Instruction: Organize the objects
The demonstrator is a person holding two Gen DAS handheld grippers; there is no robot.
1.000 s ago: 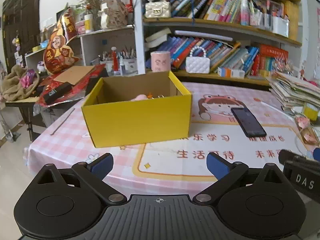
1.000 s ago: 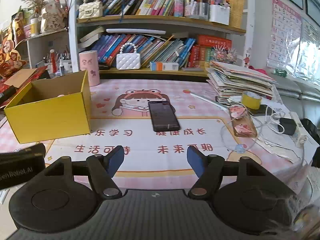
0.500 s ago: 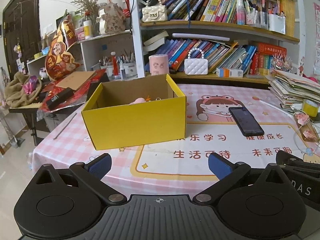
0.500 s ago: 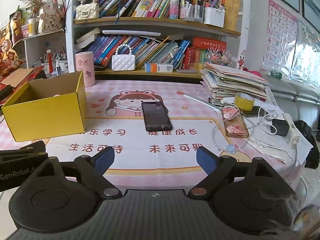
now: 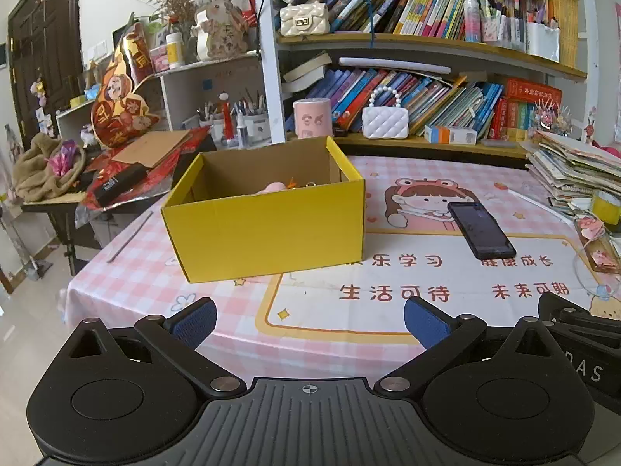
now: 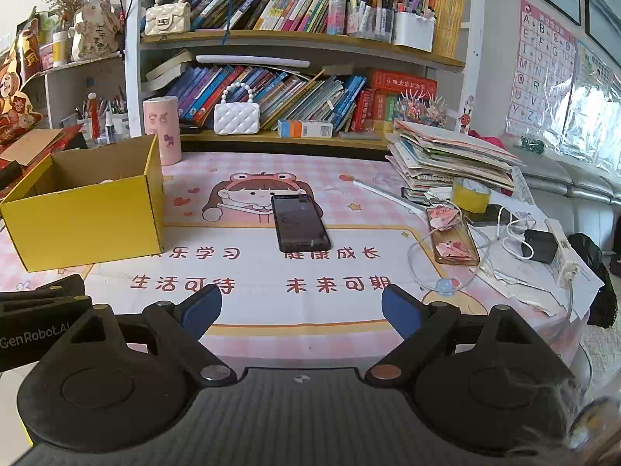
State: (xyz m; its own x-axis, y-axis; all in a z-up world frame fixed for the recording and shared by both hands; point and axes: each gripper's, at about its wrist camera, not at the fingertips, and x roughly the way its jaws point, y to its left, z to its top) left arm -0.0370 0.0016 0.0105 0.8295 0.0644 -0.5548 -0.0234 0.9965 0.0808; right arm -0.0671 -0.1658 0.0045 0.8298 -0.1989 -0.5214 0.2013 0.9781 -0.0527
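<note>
- Bkgd: bookshelf (image 6: 295, 89) packed w/ leaning books along the far wall; a white quilted purse (image 6: 236, 116) w/ bead handle on its lower board, a cream purse (image 6: 167, 18) on the board above.
- Bench (image 5: 217, 283) covered by a pink checked cloth w/ a cartoon girl print and red Chinese characters.
- Yellow box (image 5: 268, 229), open top, brown cardboard inside, stands on the bench's left part. Something pink (image 5: 271, 187) and a bit of orange peek over the front wall; can't tell what they are.
- Black phone (image 6: 299, 222) lies flat, screen up, right of the box and well apart from it, near the cloth's middle, partly over the girl print.
- Pink cylinder (image 6: 162, 130) upright behind the box's far right corner, near the shelf.
- Right side of the bench: messy stack of books/papers (image 6: 446, 159), yellow tape roll (image 6: 471, 194) just in front of it, a clear phone case (image 6: 452, 235) w/ pink bits inside, white cable and black charger (image 6: 539, 245) beside that.
- Left tongs (image 5: 308, 318): spread wide, nothing between the blue pads (image 5: 194, 320), held at the near bench edge, facing the box.
- Right tongs (image 6: 300, 310): also spread wide and holding nothing, at the near edge, pointing toward the phone.
- Each tool's black body shows at the edge of the other's view, so they sit side by side.
</note>
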